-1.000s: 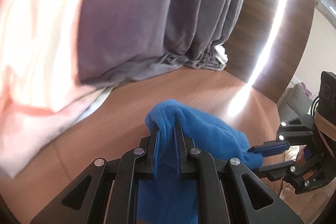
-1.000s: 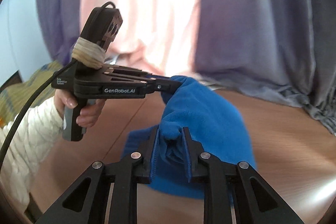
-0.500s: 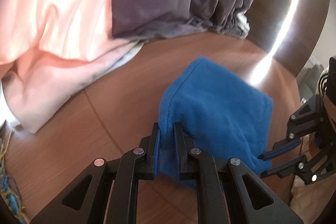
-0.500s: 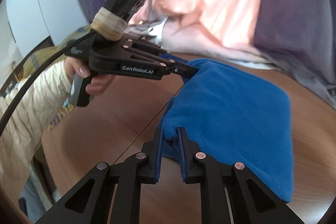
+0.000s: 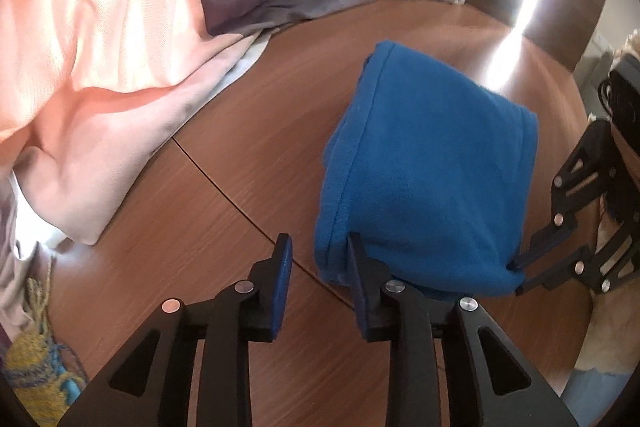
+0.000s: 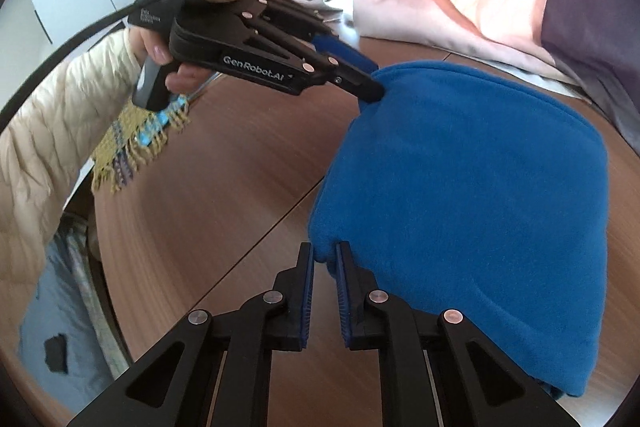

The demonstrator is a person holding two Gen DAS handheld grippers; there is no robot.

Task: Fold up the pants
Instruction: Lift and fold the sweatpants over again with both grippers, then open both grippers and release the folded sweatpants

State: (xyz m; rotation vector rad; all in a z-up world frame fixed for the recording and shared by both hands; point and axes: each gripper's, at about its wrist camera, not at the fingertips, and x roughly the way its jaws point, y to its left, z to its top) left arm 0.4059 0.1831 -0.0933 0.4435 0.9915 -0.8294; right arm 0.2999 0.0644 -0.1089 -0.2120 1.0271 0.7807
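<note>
The blue pants lay doubled into a compact bundle on the wooden table, filling the right centre of the left wrist view and the right half of the right wrist view, so the step in hand was judged to be setting down and releasing the last fold. The left gripper was opening, one pad clear of the cloth and the other against the bundle's edge, while the right gripper was closing with a corner of the pants pinched between its pads. The next move probably called for freeing that corner and drawing both grippers away without disturbing the fold.
</note>
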